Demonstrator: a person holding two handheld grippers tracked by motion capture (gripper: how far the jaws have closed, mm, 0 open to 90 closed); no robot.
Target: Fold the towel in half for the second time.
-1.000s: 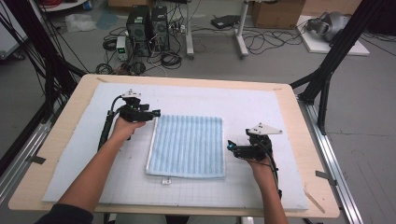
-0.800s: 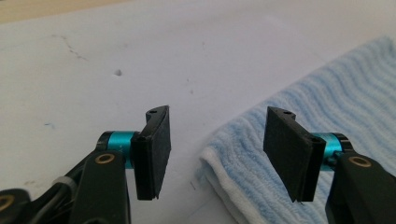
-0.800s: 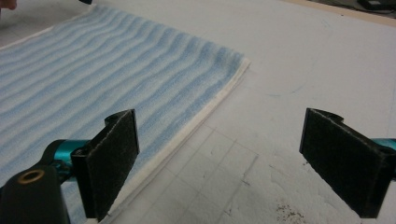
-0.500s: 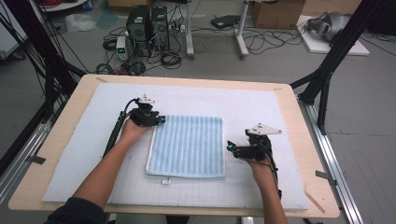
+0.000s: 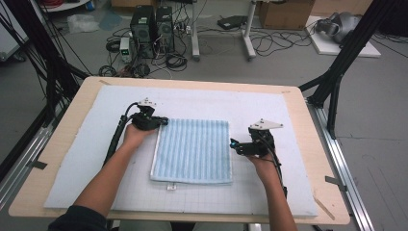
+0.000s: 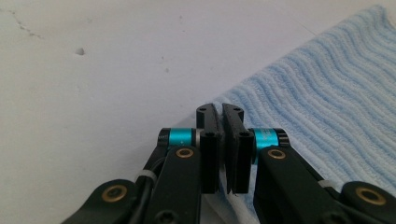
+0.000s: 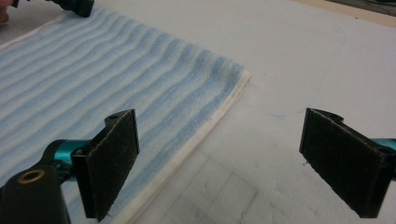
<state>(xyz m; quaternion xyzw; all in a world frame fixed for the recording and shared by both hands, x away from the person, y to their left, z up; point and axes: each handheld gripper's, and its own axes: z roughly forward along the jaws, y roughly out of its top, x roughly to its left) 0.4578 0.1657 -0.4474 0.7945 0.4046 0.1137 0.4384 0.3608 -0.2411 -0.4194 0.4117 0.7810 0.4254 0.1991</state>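
Note:
A light blue striped towel point(image 5: 192, 149) lies flat on the white mat point(image 5: 250, 106). My left gripper point(image 5: 163, 121) sits at its far left corner. In the left gripper view the jaws point(image 6: 219, 109) have just been closing and now stand pressed together on the corner of the towel point(image 6: 327, 102). My right gripper point(image 5: 233, 144) rests at the towel's right edge, open. In the right gripper view its jaws point(image 7: 219, 116) straddle that edge, one pad over the towel point(image 7: 116, 70), the other over bare mat. The left gripper point(image 7: 74, 4) shows at the top left there.
The mat covers most of a wooden table point(image 5: 192, 82). Black frame legs point(image 5: 337, 72) stand at the table's sides. Computer towers point(image 5: 151, 24) and cables lie on the floor beyond the far edge.
My left gripper has edged right onto the towel's far left corner and its jaws have closed there. The right gripper has stayed put, open.

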